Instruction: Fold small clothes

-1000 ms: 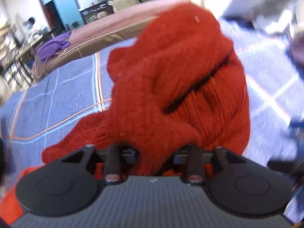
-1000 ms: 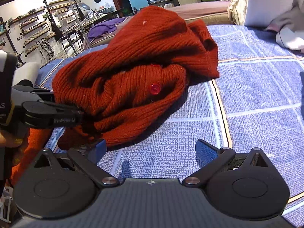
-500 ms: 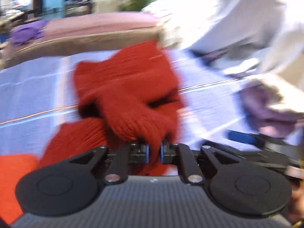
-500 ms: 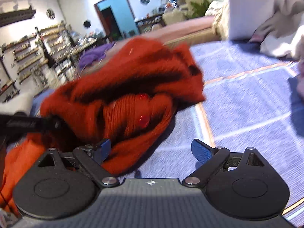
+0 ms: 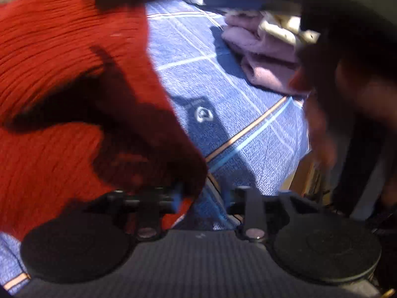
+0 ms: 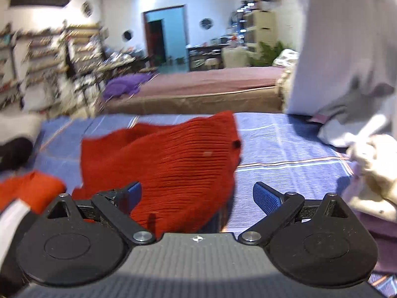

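Note:
A red knitted garment point(image 5: 64, 79) fills the left of the left wrist view and hangs over the left finger. My left gripper point(image 5: 202, 196) has its blue pads a little apart, with the garment's edge at the left pad and blue cloth showing in the gap. In the right wrist view the same red garment point(image 6: 173, 159) lies spread on the blue checked bedspread point(image 6: 285, 149). My right gripper point(image 6: 197, 193) is open above its near edge, holding nothing. The view is blurred.
A pile of pinkish and cream folded clothes point(image 5: 268, 57) lies at the right. An orange cloth point(image 6: 32, 191) lies at the left. A person in white point(image 6: 347, 49) stands at the right. Another bed point(image 6: 211, 87) stands behind.
My left gripper was shut on the red garment and has parted its pads while swinging right and down. The garment went from a bunched heap to spread flatter. My right gripper rose and stayed open.

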Tool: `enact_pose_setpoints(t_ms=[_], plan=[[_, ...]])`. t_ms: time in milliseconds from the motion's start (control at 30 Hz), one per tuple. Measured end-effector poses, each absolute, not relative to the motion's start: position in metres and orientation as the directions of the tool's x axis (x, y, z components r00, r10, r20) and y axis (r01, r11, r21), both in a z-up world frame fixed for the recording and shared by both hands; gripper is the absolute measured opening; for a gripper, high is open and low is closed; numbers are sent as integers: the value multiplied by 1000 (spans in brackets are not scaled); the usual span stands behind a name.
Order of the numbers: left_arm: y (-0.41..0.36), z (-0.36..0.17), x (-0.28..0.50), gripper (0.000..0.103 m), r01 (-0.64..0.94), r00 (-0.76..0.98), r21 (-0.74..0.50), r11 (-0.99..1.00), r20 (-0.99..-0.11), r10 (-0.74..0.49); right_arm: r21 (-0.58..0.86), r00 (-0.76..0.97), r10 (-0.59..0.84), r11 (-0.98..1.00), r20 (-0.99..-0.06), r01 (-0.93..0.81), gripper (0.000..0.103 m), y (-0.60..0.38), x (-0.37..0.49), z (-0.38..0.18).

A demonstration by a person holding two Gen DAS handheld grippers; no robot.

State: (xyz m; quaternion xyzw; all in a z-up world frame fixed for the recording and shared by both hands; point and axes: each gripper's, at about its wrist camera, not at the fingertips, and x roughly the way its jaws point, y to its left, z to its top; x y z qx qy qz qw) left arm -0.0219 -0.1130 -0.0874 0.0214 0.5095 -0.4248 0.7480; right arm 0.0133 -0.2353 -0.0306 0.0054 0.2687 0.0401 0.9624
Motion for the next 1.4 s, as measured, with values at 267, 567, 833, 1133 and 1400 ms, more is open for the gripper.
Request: enact_pose_setpoints(t_ms=[267, 567, 833, 1133, 1400], plan=[[-12, -42, -5, 97, 512, 437, -162, 843, -796, -418, -118, 808, 80, 976, -584, -182, 103, -192, 44, -44], [71, -28, 20, 99, 272, 571, -46, 961, -796, -200, -319, 777, -5, 914, -630, -253, 103, -163, 36, -68], [34, -46, 21, 99, 370, 554, -22, 929, -797, -240, -92, 846, -56, 996, -531, 9, 28, -257, 11, -42], [25, -66, 46, 101, 369, 527, -50, 928, -811, -253, 106, 738, -200, 932, -645, 345, 27, -386, -55, -76], [51, -74, 105, 103, 266, 618, -99, 959, -746, -248, 49, 728, -256, 928, -636, 369, 72, -370, -77, -85]])
